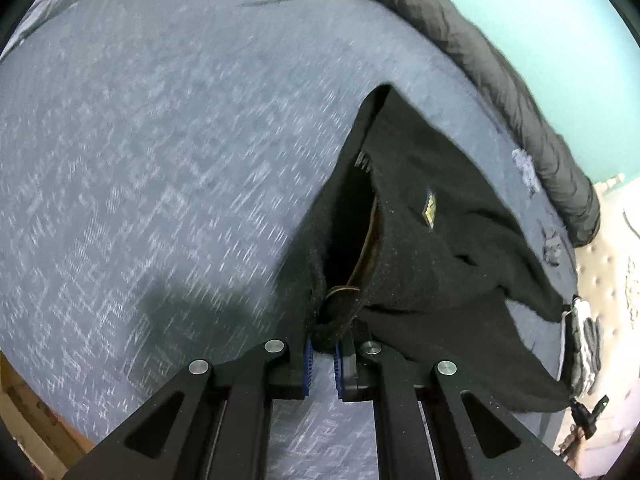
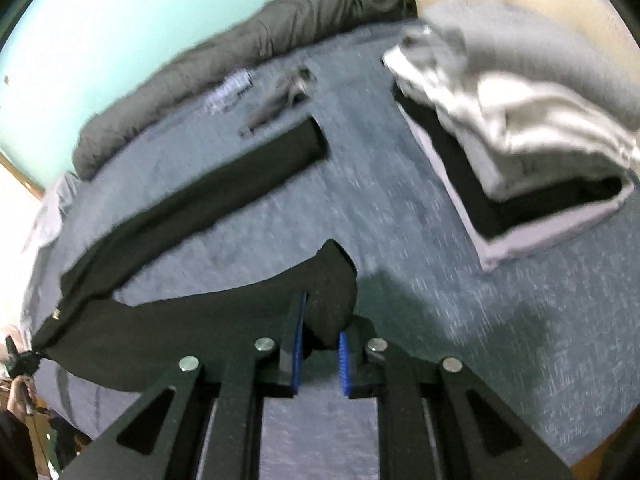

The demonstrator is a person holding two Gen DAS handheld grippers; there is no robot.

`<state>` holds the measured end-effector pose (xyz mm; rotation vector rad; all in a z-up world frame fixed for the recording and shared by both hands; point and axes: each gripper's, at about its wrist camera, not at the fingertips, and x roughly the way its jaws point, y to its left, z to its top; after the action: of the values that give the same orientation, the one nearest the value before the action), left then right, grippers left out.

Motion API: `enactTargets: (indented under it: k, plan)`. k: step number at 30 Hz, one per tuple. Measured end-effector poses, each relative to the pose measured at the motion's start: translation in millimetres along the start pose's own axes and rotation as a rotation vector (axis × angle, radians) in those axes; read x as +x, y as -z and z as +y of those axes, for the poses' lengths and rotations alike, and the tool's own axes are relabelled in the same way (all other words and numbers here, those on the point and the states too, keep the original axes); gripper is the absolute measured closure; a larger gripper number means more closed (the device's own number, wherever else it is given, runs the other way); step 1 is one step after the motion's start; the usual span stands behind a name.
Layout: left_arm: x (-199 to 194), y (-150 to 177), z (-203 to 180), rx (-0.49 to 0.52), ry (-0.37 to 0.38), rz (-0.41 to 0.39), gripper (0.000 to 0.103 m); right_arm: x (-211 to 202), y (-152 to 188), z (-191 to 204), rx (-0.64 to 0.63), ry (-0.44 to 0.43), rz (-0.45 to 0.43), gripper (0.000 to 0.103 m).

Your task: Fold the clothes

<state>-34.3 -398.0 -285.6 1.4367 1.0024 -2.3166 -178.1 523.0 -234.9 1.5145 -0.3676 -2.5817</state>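
Left claw (image 1: pixel 323 354) pinches a bunched edge of the black garment (image 1: pixel 432 248), pads nearly together. Right claw (image 2: pixel 322 354) pinches another edge of it, its pads slightly further apart. Garment hangs stretched between both claws above the bed (image 1: pixel 160 160), one long sleeve or leg trailing toward the bed's far edge. Judged soft, limp, fairly light; edges and corners offer the surest hold. Folded pile (image 2: pixel 520 152) occupies the bed's head-end corner.

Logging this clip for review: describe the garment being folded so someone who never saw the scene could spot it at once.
On the blue-grey bedspread, look left of the folded stack near the headboard. The black garment hangs stretched between the left gripper and right gripper, one long leg or sleeve trailing toward the dark rolled duvet. Unlike everything else, it is lifted and unfolded.
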Motion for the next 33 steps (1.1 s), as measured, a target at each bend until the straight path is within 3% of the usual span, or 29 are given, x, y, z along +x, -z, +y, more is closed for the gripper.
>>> enactTargets:
  k: [6,9,11,16,17,19,26,30,33]
  plan:
    - [26.5,15.4,17.3,-0.031,-0.002,0.055,0.093,46.9,40.1,-24.5,0.03,0.04,0.088,0.09]
    - [30.1,16.7,23.5,-0.041,0.008,0.058,0.082,54.2,51.5,-29.9,0.007,0.04,0.092,0.085]
    - [23.4,14.2,25.4,-0.048,0.002,0.047,0.071,48.4,50.5,-30.5,-0.007,0.047,0.07,0.074]
    - [-5.5,3.1,26.1,-0.032,-0.042,-0.021,0.069,24.9,33.4,-20.0,-0.065,0.025,-0.015,0.044]
    - [-7.2,-0.9,22.5,-0.014,-0.048,-0.03,0.069,21.3,29.3,-17.4,-0.075,0.013,-0.028,0.042]
    - [-10.3,-9.0,15.1,0.023,-0.059,-0.047,0.069,17.6,20.8,-12.2,-0.095,-0.005,-0.042,0.041]
    - [6.6,-34.8,-18.3,0.121,-0.066,-0.06,0.069,58.3,5.4,-7.0,-0.101,0.026,0.056,0.041]
    - [21.3,-48.9,-27.4,0.144,-0.084,-0.052,0.059,77.8,5.9,-9.5,-0.1,0.035,0.083,0.041]
    - [30.8,-58.0,-31.5,0.155,-0.097,-0.05,0.059,87.1,5.7,-10.9,-0.094,0.03,0.09,0.041]
